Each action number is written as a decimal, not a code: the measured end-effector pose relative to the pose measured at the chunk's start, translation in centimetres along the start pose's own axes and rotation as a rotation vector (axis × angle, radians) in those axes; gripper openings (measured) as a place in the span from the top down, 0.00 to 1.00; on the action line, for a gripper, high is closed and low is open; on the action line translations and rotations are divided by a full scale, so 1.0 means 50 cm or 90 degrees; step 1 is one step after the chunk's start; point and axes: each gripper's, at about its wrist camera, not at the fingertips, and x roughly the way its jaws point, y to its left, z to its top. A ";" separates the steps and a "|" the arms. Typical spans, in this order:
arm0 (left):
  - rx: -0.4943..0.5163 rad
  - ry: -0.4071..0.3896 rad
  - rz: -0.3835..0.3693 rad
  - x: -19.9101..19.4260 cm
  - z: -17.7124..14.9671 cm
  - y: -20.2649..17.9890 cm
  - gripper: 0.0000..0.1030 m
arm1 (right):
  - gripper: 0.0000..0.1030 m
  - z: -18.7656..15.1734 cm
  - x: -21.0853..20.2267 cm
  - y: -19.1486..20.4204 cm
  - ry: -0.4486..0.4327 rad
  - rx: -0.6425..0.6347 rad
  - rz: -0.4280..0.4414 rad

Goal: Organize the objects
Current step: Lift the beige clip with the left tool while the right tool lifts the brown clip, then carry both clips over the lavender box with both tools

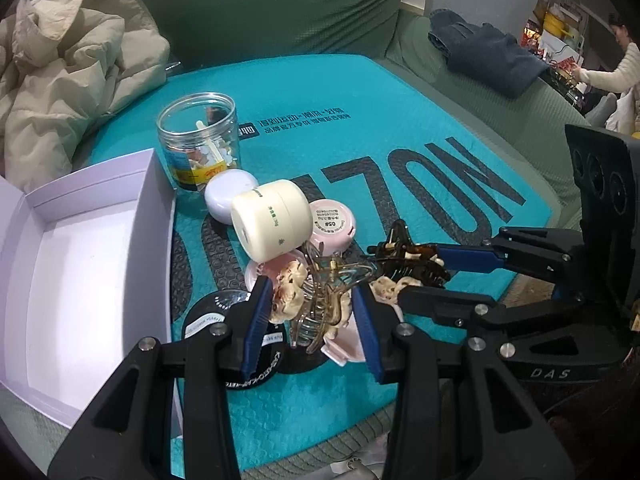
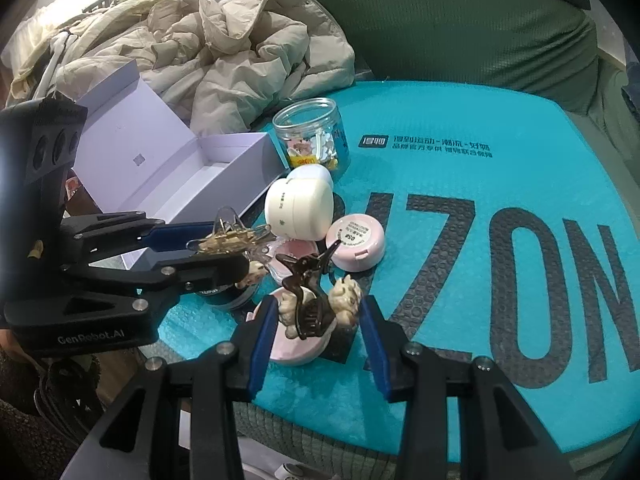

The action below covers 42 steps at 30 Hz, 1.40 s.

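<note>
My left gripper (image 1: 312, 324) is shut on a clear golden hair claw clip (image 1: 324, 304) just above the pile on the teal mat (image 1: 360, 128). From the right wrist view the left gripper (image 2: 224, 246) carries that clip (image 2: 234, 240) near the open white box (image 2: 192, 176). My right gripper (image 2: 320, 340) is shut on a dark brown claw clip (image 2: 308, 304); the left wrist view shows this gripper (image 1: 420, 276) and its brown clip (image 1: 408, 256) to the right. Beneath lie cream floral clips (image 1: 286, 292), a pink open compact (image 2: 296, 352) and a black round tin (image 1: 224, 320).
A cream jar (image 1: 272, 220) lies on its side beside a pink compact (image 1: 334, 224) and a white round case (image 1: 230, 196). A clear plastic jar (image 1: 198, 140) stands behind, the white box (image 1: 80, 248) left. Beige jacket (image 1: 68, 68), folded jeans (image 1: 488, 52) and a person (image 1: 616, 64) lie beyond.
</note>
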 end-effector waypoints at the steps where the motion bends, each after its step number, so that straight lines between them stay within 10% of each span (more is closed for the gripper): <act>1: -0.002 -0.003 0.001 -0.007 -0.001 0.001 0.62 | 0.59 0.002 -0.003 0.003 -0.001 -0.002 -0.001; 42: -0.098 -0.037 0.131 -0.214 -0.045 0.177 0.62 | 0.59 0.138 -0.005 0.299 -0.004 -0.224 0.073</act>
